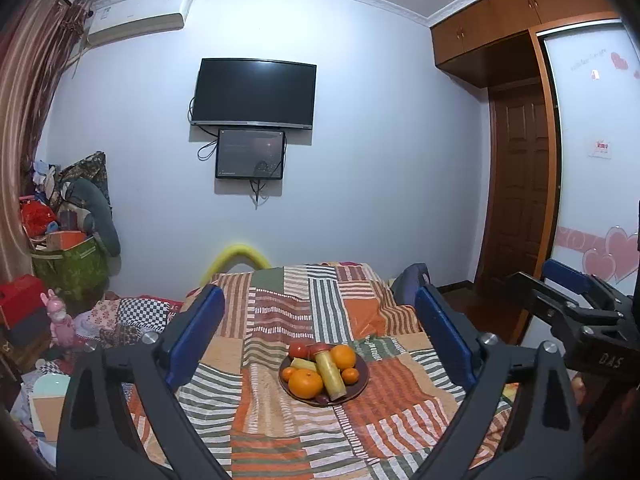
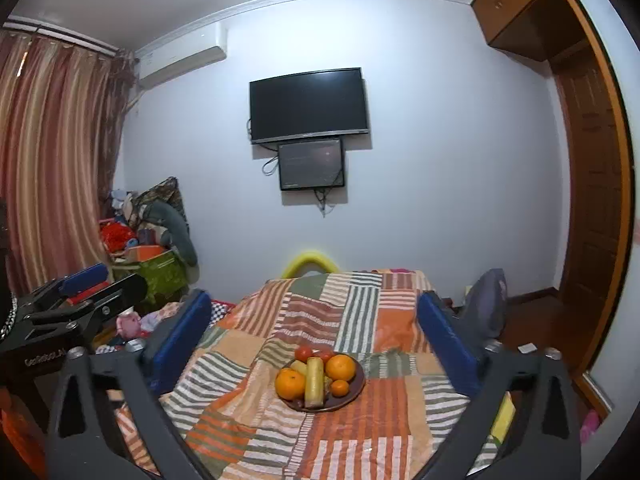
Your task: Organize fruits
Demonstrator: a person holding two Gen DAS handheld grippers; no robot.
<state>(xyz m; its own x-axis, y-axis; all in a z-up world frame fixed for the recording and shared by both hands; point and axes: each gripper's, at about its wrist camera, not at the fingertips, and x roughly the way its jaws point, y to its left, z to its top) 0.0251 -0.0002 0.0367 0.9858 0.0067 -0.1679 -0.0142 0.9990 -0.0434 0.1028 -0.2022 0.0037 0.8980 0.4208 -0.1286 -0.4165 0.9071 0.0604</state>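
A brown plate rests on the striped patchwork bedspread. On it lie a large orange, a second orange, a small one, red tomatoes and a yellow-green stalk. My left gripper is open, its blue pads wide apart, with the plate low in the gap and farther off. My right gripper is open too and frames the same plate from a distance. Each gripper shows at the other view's edge: the right gripper and the left gripper. Neither holds anything.
A TV and a smaller screen hang on the far wall. Piled bags and toys crowd the left of the bed. A dark bag stands at its right, before a wooden wardrobe and door. Yellow foam arches behind the bed.
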